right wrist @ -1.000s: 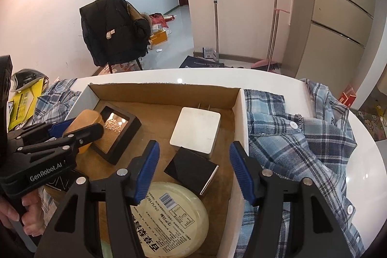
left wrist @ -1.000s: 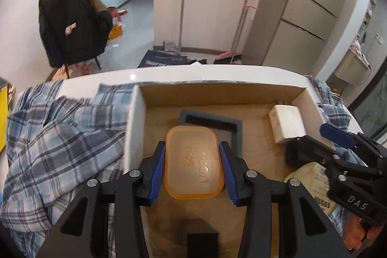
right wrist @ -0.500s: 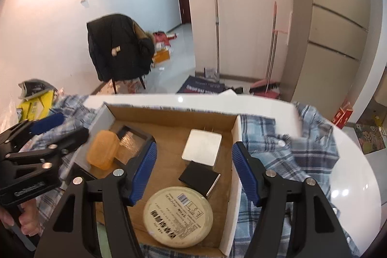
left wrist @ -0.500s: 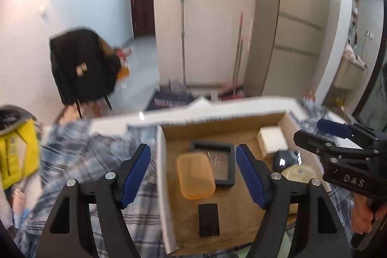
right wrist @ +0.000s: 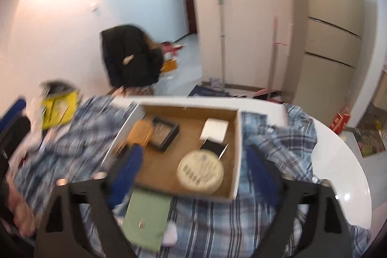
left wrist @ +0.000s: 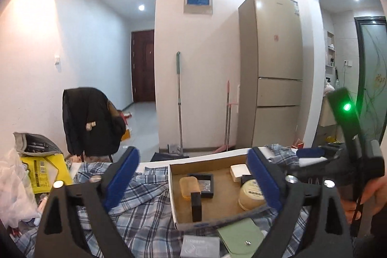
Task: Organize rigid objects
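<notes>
Orange case [left wrist: 189, 187] — flat in cardboard box [left wrist: 174, 195].

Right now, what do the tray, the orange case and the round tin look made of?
Tray: corrugated cardboard, brown inside, white outside. Orange case: translucent plastic, probably; light glows through it. Round tin: unclear, matte cream lid with printed label; plastic or painted metal.

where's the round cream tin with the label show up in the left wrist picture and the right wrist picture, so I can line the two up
Left wrist: the round cream tin lies right of centre, low, in the cardboard box's near right corner, partly behind the left gripper's right finger.
Right wrist: the tin lies just below centre, in the same near right corner.
Shared landmark: the white square block at the box's far right, beyond the tin.
</notes>
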A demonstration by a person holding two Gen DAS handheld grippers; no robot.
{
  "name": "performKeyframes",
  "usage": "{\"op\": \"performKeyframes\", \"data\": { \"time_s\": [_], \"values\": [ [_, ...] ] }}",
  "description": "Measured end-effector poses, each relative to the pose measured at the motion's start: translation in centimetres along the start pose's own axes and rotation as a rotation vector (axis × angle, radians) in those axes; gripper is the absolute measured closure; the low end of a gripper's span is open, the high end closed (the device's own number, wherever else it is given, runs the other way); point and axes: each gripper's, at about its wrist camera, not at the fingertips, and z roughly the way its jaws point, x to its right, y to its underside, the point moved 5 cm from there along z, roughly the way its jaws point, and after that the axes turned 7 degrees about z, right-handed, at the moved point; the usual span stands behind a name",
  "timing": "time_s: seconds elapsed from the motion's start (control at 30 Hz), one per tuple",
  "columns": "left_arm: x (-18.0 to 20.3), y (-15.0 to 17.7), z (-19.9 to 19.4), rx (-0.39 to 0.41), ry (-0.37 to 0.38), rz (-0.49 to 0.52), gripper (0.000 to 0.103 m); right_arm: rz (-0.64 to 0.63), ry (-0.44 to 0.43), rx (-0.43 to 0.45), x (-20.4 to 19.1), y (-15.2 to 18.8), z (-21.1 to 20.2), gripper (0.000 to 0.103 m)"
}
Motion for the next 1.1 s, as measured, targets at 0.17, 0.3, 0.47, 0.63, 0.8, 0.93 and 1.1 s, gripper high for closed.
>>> {"op": "performKeyframes", "data": {
  "time_s": [0.17,0.3,0.47,0.63,0.8,0.93,1.1],
  "values": [
    [1.2,1.9,-2.7,-0.022,0.014,0.002,0.000,-0.038,0.049,0.009,-0.4,4.2,-1.4,0.010],
    [1.5,5.0,-2.6,-0.098,0.017,-0.040,0.000,-0.018,0.070,0.012,0.4,7.2,-1.5,0.010],
    [0.9,9.6,-1.2,-0.159,-0.044,-0.058,0.000,-0.009,0.109,0.069,2.0,8.8,-0.5,0.010],
    [0.3,10.7,-0.4,-0.193,-0.037,-0.096,0.000,0.030,0.086,0.057,2.8,9.1,-0.1,0.010],
    [0.8,10.7,-0.1,-0.190,-0.023,-0.075,0.000,0.000,0.093,0.054,2.2,9.3,0.0,0.010],
    [0.7,10.8,0.0,-0.197,-0.027,-0.077,0.000,-0.022,0.107,0.047,1.8,9.4,0.2,0.010],
    [0.5,10.7,-0.1,-0.196,-0.033,-0.080,0.000,-0.031,0.105,0.051,1.7,9.3,0.1,0.010]
  ]
}}
